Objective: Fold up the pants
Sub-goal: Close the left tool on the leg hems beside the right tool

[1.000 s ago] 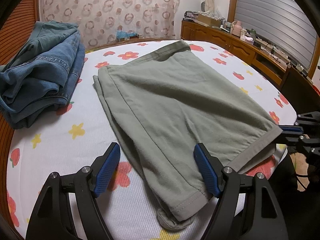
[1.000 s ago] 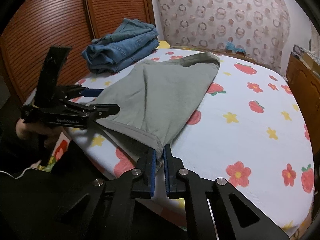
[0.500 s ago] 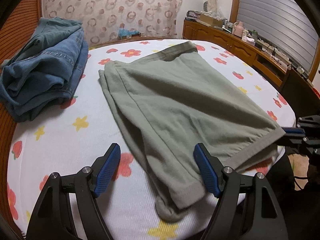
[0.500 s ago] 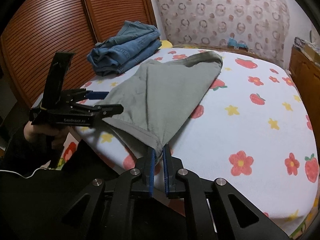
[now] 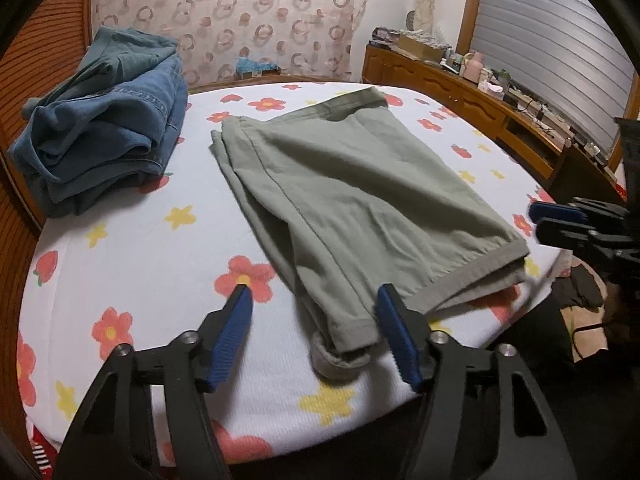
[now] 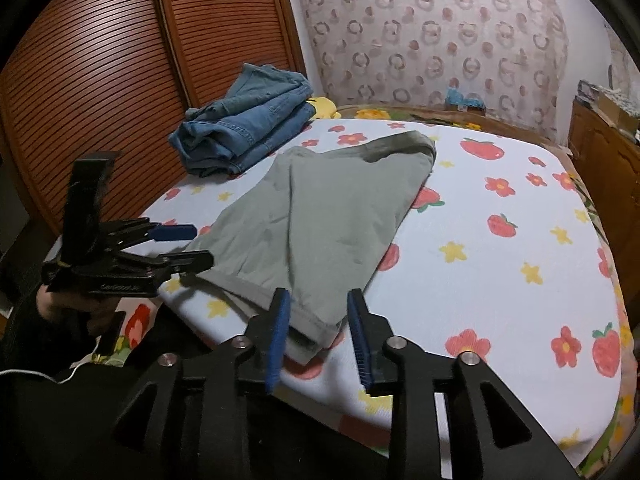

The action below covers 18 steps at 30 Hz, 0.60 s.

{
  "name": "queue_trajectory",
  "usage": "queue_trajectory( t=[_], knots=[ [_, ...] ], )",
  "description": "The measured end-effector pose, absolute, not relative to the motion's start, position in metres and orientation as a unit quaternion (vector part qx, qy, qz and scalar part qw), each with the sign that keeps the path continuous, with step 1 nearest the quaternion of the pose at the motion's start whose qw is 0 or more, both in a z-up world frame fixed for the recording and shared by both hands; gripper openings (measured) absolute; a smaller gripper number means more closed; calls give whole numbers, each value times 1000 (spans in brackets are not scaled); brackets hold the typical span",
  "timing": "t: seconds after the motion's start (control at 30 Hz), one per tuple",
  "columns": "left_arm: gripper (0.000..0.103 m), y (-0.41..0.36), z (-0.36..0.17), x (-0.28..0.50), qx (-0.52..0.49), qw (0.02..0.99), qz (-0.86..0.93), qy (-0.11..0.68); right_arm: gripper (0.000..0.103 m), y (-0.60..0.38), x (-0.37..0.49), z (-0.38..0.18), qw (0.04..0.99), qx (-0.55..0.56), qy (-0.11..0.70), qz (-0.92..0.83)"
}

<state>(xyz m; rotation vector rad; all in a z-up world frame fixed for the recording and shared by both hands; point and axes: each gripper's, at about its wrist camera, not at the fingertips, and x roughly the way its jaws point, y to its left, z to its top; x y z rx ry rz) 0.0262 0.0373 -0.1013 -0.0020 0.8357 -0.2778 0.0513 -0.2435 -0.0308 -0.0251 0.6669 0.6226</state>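
Where they lie folded on the floral sheet, olive pants, hems between parted, empty fingers.

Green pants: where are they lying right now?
The green pants lie folded mid-bed on the flowered sheet, right of the denim pile in the left wrist view, hem corner at the near edge.

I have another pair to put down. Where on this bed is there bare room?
Most open: the flowered sheet right of the green pants, out to the wooden cabinet. A narrower strip lies between the green pants and the folded jeans. The near edge is crowded: the left gripper and right gripper, jaws opening, sit at the hems.
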Motion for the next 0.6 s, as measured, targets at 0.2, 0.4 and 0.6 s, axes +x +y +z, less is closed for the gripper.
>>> queue_trajectory(
  t=[0.2, 0.4, 0.6],
  knots=[
    [50, 34, -101, 22, -8, 903, -146, 404, 35, -234, 61, -37, 897, -17, 332, 292],
    [49, 34, -103, 14, -17, 898, -151, 412, 36, -231, 68, -46, 894, -19, 349, 281],
    [47, 32, -106, 9, -17, 897, -150, 415, 37, -223, 74, -54, 887, -25, 366, 281]
  ],
)
